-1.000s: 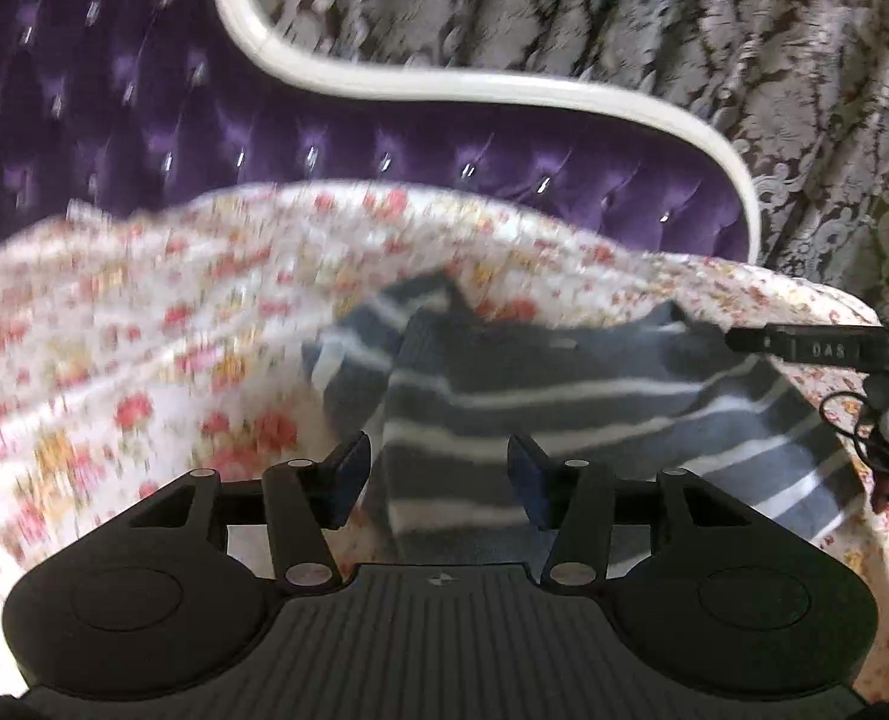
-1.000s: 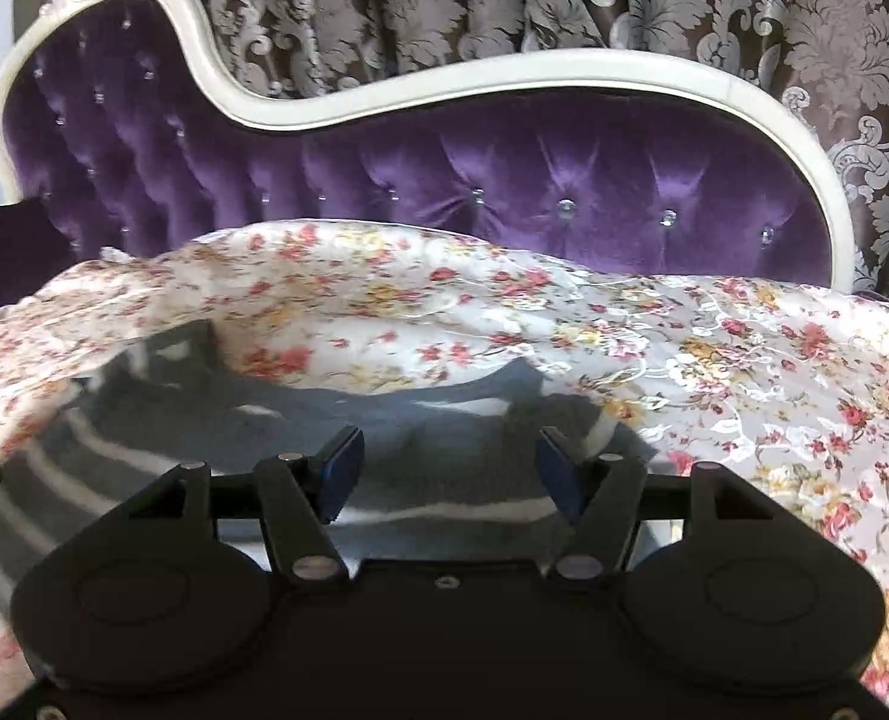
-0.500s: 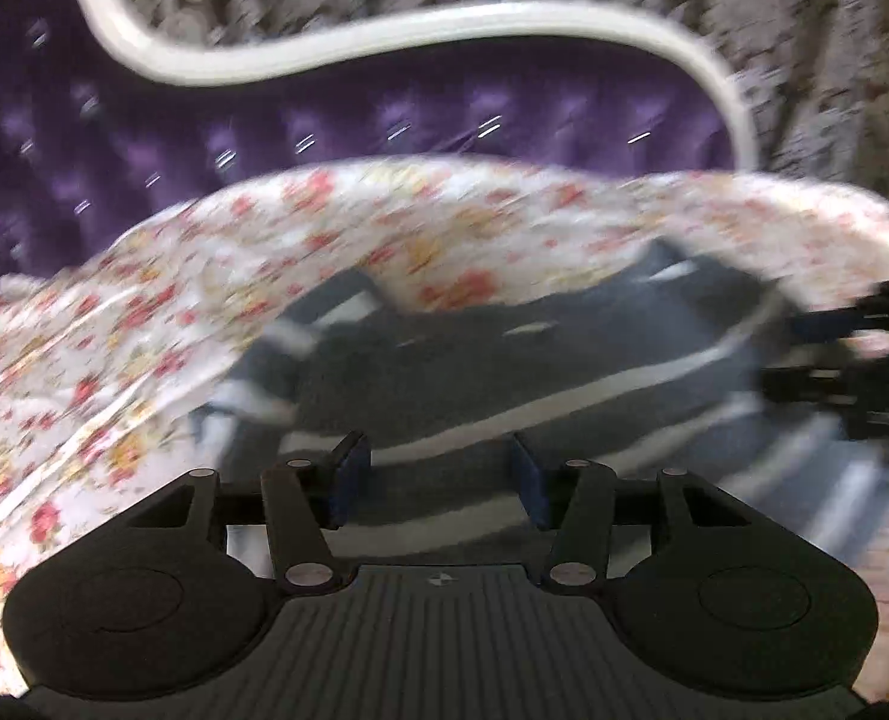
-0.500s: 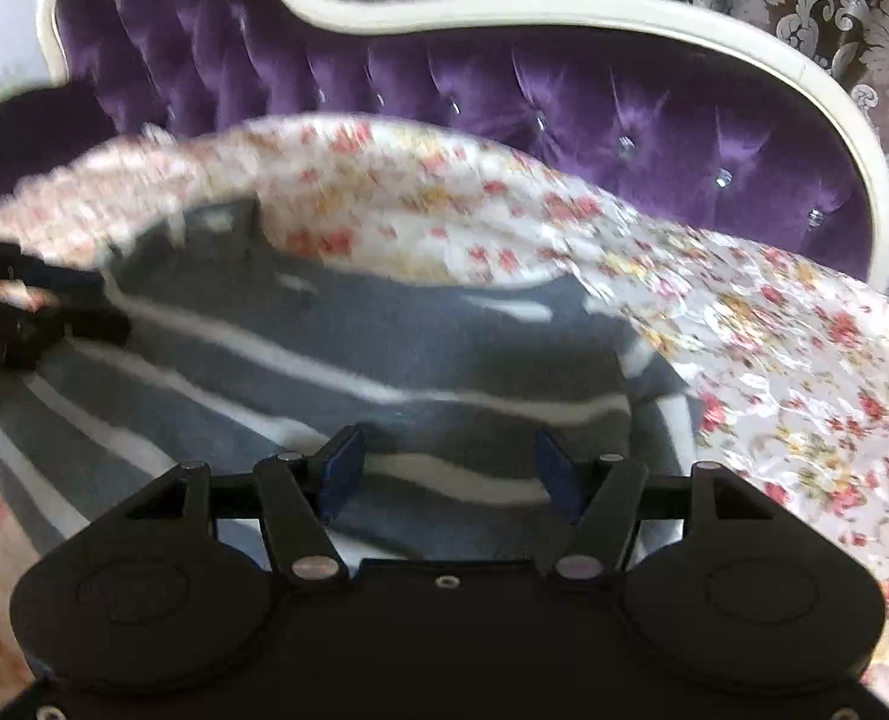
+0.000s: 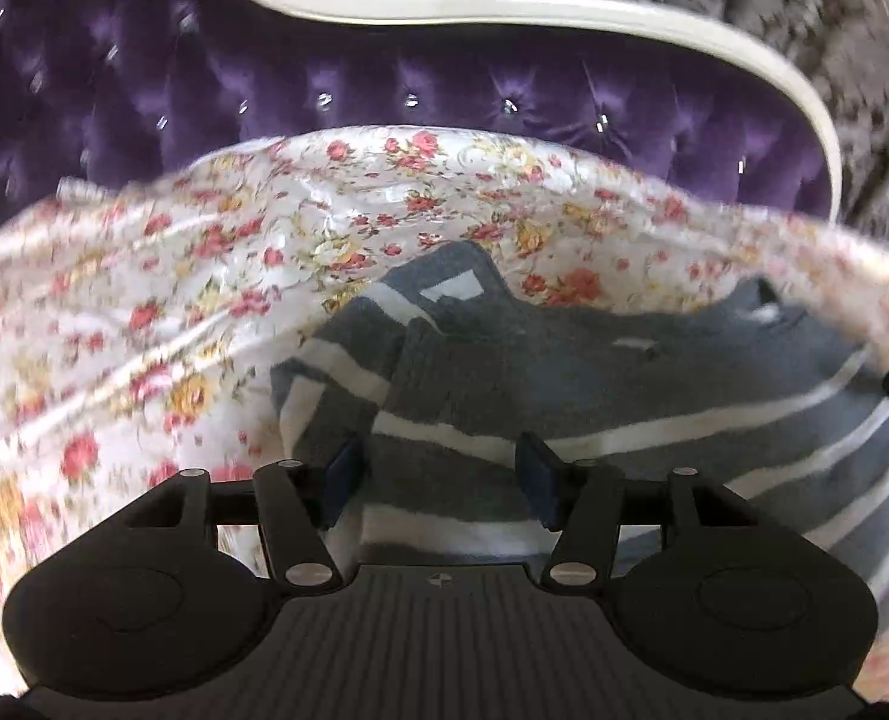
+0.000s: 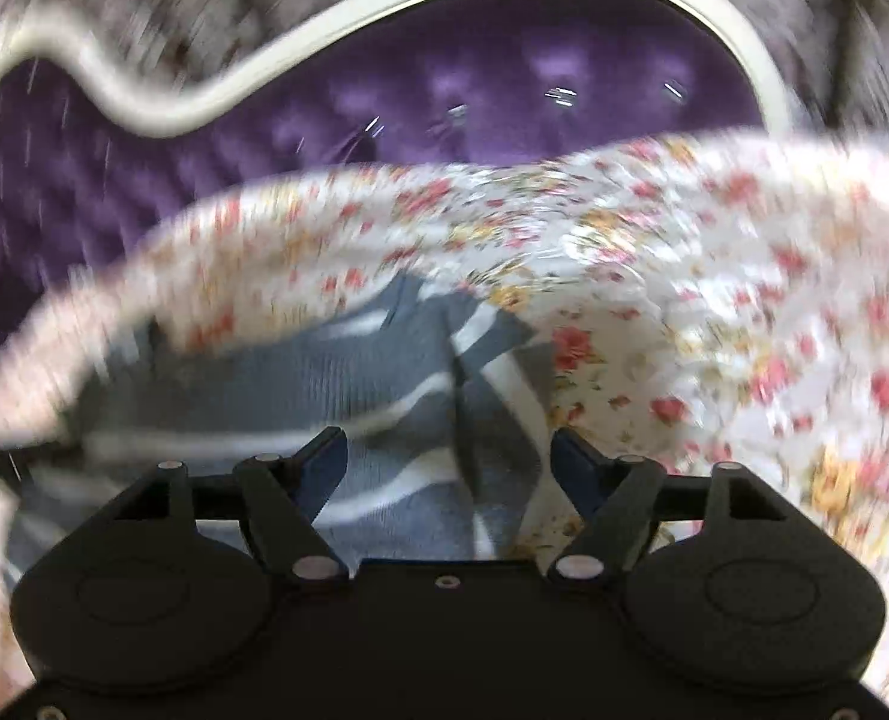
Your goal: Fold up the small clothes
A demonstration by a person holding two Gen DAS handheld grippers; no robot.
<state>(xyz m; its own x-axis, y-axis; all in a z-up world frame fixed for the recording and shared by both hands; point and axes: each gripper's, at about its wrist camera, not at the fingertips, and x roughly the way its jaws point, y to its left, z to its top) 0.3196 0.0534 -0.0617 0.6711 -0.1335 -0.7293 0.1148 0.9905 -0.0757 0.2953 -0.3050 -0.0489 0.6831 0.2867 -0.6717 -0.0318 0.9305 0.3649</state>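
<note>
Purple tufted sofa (image 5: 384, 90) with a cream curved frame fills the back, patterned curtain (image 5: 834, 30) behind it, and a shiny floral sheet (image 5: 144, 312) covers the seat. Lying on that sheet is the grey sweater (image 5: 564, 372) with white stripes, soft knit, pretty thick looking. Folding has barely started imo: one sleeve is tucked over around 11 o'clock in the left view, another flap at 12 in the right view, and the body is spread wide. Left gripper (image 5: 438, 474) hangs over the hem, jaws opening, pads not pressing cloth. Right gripper (image 6: 450, 468) is also opening, knit showing between its jaws but nothing pinched. Right view's super blurry.
</note>
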